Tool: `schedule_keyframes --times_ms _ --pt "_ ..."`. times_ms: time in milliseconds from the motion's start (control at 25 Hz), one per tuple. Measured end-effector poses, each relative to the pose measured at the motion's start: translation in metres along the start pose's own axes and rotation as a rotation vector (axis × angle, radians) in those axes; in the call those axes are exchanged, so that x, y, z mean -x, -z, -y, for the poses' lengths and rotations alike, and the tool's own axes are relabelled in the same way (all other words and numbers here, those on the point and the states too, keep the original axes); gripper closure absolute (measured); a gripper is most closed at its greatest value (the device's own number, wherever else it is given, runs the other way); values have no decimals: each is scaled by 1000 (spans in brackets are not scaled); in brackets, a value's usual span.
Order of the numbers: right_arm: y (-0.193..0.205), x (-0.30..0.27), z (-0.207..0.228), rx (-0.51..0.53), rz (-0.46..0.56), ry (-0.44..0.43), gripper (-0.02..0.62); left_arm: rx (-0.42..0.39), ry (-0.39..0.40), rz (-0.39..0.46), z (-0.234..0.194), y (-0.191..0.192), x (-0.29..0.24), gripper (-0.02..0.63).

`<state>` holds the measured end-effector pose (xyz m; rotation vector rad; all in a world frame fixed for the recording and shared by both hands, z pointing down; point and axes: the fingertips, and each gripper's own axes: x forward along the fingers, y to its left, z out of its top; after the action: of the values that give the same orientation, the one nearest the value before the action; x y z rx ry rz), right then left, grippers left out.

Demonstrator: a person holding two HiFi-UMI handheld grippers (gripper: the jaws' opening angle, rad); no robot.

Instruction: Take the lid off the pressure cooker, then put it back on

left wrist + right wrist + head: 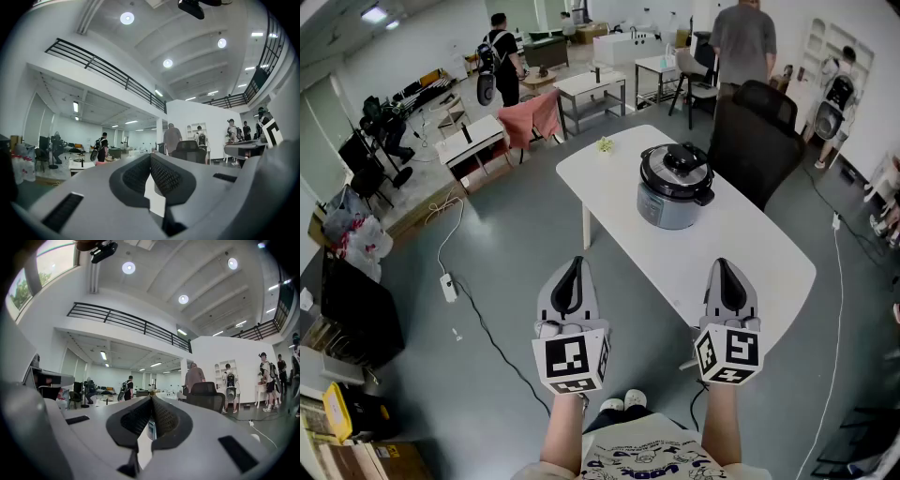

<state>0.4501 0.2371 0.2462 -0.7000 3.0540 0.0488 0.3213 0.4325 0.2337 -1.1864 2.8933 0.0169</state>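
Observation:
A grey pressure cooker (673,192) stands on the white table (741,253), and its black lid (677,169) with a knob sits on top. My left gripper (573,272) is held level over the floor, short of the table's near left edge, shut with nothing in it. My right gripper (727,274) hovers over the table's near end, also shut and empty. Both are well short of the cooker. In the left gripper view the jaws (150,161) meet in front of the room. In the right gripper view a sliver of the cooker (150,427) shows behind the closed jaws (152,404).
A black office chair (759,136) stands behind the table's far right. A small plant (605,144) sits on the table's far left corner. Two people (502,56) stand at the back among desks. A cable and power strip (448,286) lie on the floor at left.

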Motion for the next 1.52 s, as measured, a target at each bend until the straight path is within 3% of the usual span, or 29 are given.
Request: schedule_keyframes --times_ms 600,840,1040,1200,1520 --pt "8 -6 17 -15 -13 -14 584 6 -26 5 10 3 -8 592" --pt "16 -13 22 -19 -32 -63 494 42 -50 8 11 10 -10 580" --pt "17 -32 22 -25 -49 -95 420 45 -64 -16 8 13 -27 476" --pt "14 -49 22 -30 -50 -111 397 48 -71 -17 4 9 -42 439" --pt "22 -111 15 -19 -48 -113 379 61 -76 -19 -26 21 -97 436"
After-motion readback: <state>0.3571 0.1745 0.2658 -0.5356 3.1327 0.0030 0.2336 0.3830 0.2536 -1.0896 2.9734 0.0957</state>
